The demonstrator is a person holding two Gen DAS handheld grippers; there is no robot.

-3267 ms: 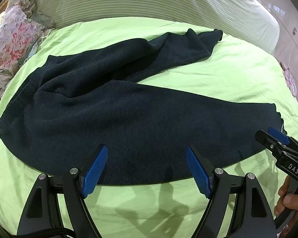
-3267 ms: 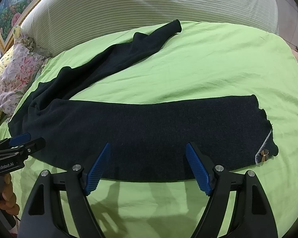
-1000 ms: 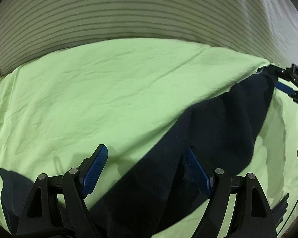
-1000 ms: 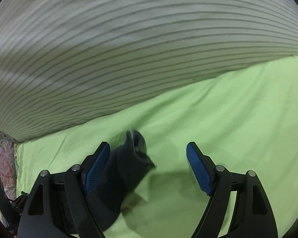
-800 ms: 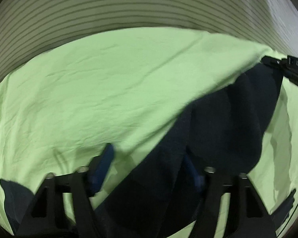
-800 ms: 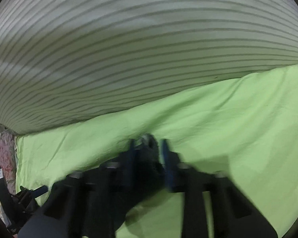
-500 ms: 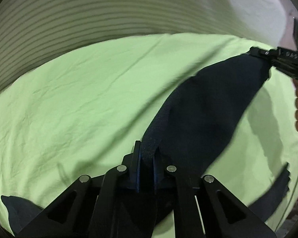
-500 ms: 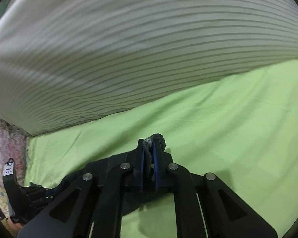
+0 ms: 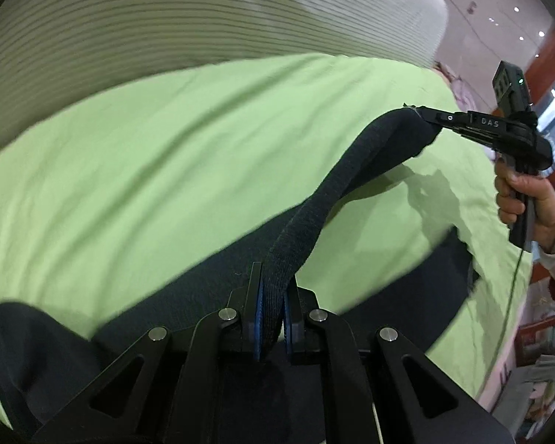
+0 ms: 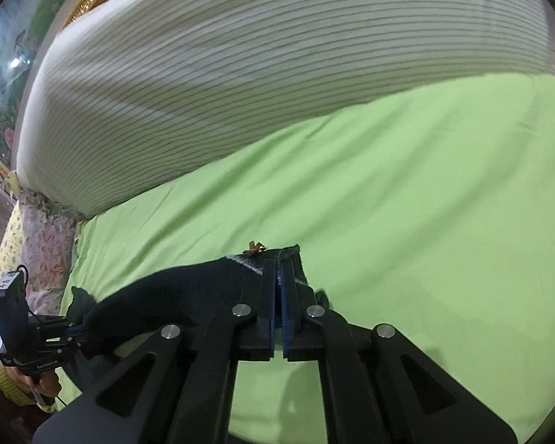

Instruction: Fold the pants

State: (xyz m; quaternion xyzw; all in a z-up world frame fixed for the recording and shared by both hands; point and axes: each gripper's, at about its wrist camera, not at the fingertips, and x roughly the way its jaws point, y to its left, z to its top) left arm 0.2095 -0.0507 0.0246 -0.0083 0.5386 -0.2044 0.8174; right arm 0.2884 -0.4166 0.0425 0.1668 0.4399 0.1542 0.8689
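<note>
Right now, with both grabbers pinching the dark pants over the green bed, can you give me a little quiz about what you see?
1. True or false: the left gripper is shut on the pants.
2. What colour is the sheet under the pants? A) blue B) light green C) red
3. Fill in: the right gripper pinches the pants leg close to a small gold ______.

Key:
1. True. Its blue pads clamp a band of the dark cloth.
2. B.
3. Ornament. It sits at the cloth's edge just beyond the fingertips; its exact shape is too small to tell.
</note>
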